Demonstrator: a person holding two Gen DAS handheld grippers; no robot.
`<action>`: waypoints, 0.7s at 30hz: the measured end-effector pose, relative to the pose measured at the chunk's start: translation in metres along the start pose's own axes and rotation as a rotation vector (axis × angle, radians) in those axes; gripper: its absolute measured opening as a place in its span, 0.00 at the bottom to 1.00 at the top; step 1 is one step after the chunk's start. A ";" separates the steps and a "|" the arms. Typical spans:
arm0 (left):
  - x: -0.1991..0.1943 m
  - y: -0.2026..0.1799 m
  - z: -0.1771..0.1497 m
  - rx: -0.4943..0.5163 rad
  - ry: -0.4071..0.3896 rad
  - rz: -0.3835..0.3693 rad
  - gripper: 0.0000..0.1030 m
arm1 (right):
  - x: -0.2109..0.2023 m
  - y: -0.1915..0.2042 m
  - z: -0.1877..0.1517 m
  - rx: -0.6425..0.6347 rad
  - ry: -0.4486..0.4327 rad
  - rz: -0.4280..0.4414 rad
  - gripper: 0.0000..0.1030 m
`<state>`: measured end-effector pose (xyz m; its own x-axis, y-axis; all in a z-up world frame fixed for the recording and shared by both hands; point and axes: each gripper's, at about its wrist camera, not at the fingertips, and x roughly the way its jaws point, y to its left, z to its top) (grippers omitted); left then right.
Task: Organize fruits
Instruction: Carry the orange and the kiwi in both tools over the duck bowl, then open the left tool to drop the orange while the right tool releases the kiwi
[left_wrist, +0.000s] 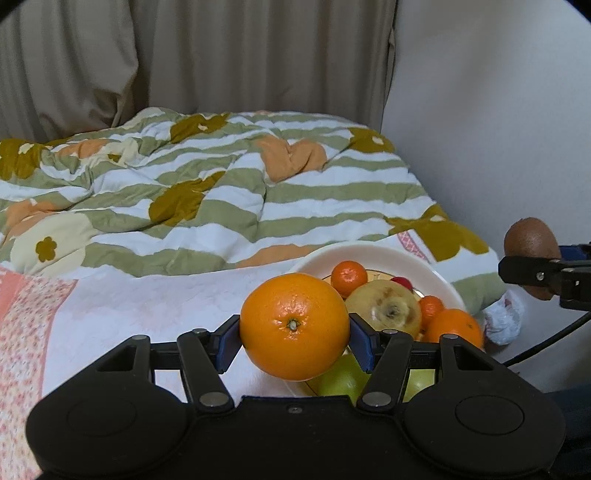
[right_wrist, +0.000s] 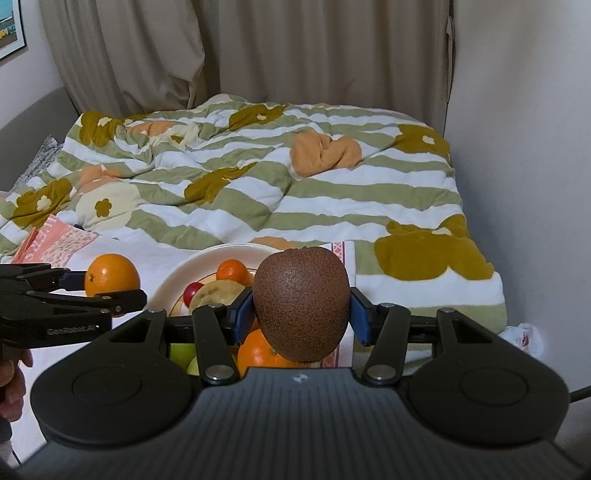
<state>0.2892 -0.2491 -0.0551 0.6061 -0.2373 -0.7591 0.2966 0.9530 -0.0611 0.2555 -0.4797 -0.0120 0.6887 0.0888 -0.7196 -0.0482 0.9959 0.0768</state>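
Note:
My left gripper (left_wrist: 294, 338) is shut on a large orange (left_wrist: 294, 325) and holds it above the left edge of a white bowl (left_wrist: 373, 254). The bowl holds a small mandarin (left_wrist: 348, 276), a yellowish fruit (left_wrist: 388, 308), another orange (left_wrist: 452, 326), a green apple (left_wrist: 341, 380) and a red fruit (left_wrist: 402, 282). My right gripper (right_wrist: 302, 314) is shut on a brown kiwi (right_wrist: 301, 302) above the bowl's (right_wrist: 207, 262) right side. The orange (right_wrist: 110, 275) in the left gripper (right_wrist: 79, 286) shows at left in the right wrist view. The kiwi (left_wrist: 530, 243) shows at far right in the left wrist view.
The bowl rests on a white and pink cloth (left_wrist: 129, 306) on a bed. A striped floral duvet (left_wrist: 221, 192) lies behind it. A white wall (left_wrist: 498, 129) runs on the right, beige curtains (left_wrist: 221, 55) at the back. A crumpled white bag (left_wrist: 504, 321) lies right of the bowl.

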 end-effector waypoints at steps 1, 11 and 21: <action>0.006 0.000 0.001 0.006 0.009 -0.001 0.63 | 0.005 -0.001 0.001 0.002 0.007 -0.001 0.66; 0.041 -0.005 0.000 0.083 0.073 0.004 0.63 | 0.041 -0.009 0.010 0.022 0.057 -0.002 0.66; 0.023 -0.004 0.005 0.090 -0.009 0.009 0.94 | 0.057 -0.005 0.019 0.017 0.059 0.012 0.66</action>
<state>0.3055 -0.2595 -0.0692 0.6155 -0.2312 -0.7535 0.3559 0.9345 0.0040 0.3085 -0.4803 -0.0403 0.6444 0.1017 -0.7579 -0.0431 0.9944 0.0968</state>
